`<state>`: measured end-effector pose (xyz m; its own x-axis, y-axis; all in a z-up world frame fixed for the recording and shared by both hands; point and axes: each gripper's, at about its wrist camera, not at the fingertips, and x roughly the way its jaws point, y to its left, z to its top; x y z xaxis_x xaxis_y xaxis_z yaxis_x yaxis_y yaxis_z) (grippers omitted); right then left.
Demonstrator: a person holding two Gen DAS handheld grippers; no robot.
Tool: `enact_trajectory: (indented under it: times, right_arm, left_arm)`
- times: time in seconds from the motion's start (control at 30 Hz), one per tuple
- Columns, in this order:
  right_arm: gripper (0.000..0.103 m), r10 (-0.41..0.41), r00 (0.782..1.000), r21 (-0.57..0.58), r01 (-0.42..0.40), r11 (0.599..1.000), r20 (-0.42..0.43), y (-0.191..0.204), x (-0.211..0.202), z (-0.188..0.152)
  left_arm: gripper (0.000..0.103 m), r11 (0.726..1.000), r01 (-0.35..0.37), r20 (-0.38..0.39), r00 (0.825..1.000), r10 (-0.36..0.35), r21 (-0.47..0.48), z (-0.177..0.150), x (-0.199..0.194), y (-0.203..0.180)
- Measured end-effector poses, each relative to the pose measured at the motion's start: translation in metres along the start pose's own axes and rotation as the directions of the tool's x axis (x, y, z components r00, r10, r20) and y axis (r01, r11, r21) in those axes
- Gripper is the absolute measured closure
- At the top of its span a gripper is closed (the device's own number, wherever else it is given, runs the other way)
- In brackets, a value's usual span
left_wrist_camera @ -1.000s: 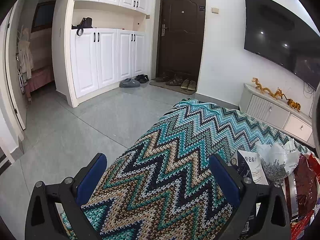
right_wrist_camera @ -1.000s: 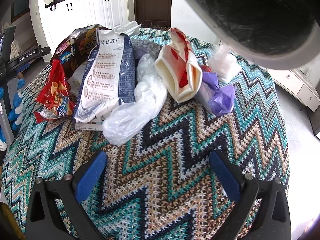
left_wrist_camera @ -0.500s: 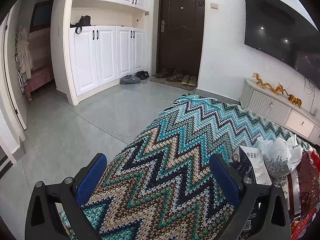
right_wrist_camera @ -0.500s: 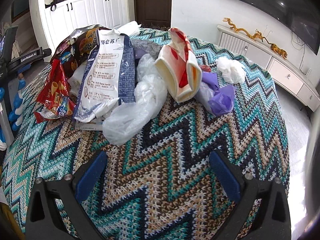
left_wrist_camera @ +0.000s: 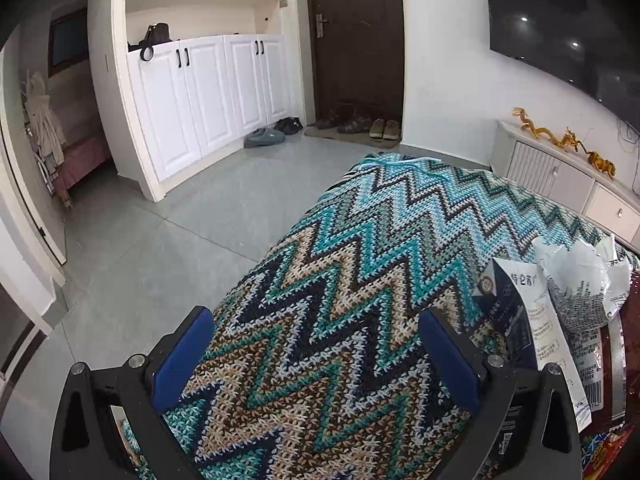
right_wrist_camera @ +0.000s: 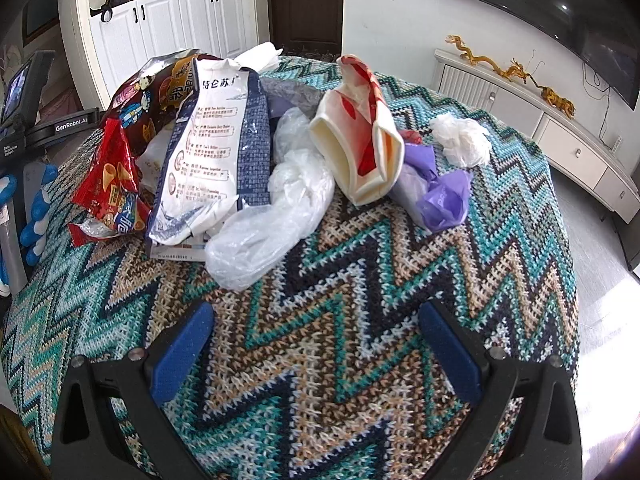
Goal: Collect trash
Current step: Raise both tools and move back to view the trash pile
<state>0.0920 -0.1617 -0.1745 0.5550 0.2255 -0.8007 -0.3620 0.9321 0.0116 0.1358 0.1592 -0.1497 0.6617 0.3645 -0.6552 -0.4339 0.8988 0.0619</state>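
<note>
Since a second ago the dark shape that covered the top of the right wrist view has gone, so the wall screen and low cabinet show, and the left wrist view has tipped up a little toward the door; the trash itself has not shifted. It all lies in a heap on the table (right_wrist_camera: pixel 520 248), which is covered by a thick zigzag knitted cloth that looks soft and grippy. Going left to right in the right wrist view: a red snack bag (right_wrist_camera: pixel 106 184), thin crinkly foil, light and likely slippery, best pinched at a flat edge; a dark printed snack bag (right_wrist_camera: pixel 156 96) behind it, the same kind of film; a large white and blue bag (right_wrist_camera: pixel 216 148), stiffer, glossy, lying slack over the others, with a loose lower edge that offers a hold; a clear plastic bag (right_wrist_camera: pixel 272 232), limp and slick, nearest the right gripper (right_wrist_camera: pixel 316 356), best taken at a bunched fold; a cream and red paper bag (right_wrist_camera: pixel 360 136), folded but springy, with an open mouth facing forward; a purple plastic bag (right_wrist_camera: pixel 444 200), crumpled and soft; and a white tissue wad (right_wrist_camera: pixel 462 140), set slightly apart, very light and easily crushed. Nothing here looks heavy or fragile. The right gripper hangs released, jaws wide, with only cloth between them. The left gripper (left_wrist_camera: pixel 316 360) is likewise spread and empty, the heap just beside its right finger.
</note>
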Motion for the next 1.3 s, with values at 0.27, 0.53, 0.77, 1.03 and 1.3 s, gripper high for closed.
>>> enact_trajectory:
  times: [0.27,0.53,0.77,1.03,1.3]
  right_arm:
    - [0.0,0.0,1.0,0.0,0.0,1.0,0.0,0.0,0.0,0.0]
    - [0.0,0.0,1.0,0.0,0.0,1.0,0.0,0.0,0.0,0.0]
    - [0.0,0.0,1.0,0.001,0.0,1.0,-0.001,0.001,0.001,0.0]
    - [0.0,0.0,1.0,0.001,0.0,1.0,-0.001,-0.001,0.0,0.001]
    - [0.0,-0.002,1.0,0.002,0.002,1.0,-0.002,0.0,0.0,0.0]
  left_arm:
    - [0.0,0.999,-0.028,-0.002,1.0,0.028,0.044,-0.002,-0.001,-0.009]
    - [0.0,1.0,-0.006,0.003,1.0,0.006,0.014,-0.001,-0.004,-0.003]
    - [0.0,1.0,0.023,-0.004,1.0,-0.023,0.019,0.0,-0.003,0.0]
    - [0.0,0.997,0.07,0.045,0.997,-0.07,-0.013,0.006,-0.039,0.008]
    - [0.0,0.985,0.15,0.154,0.975,-0.162,0.087,-0.007,-0.101,0.01]
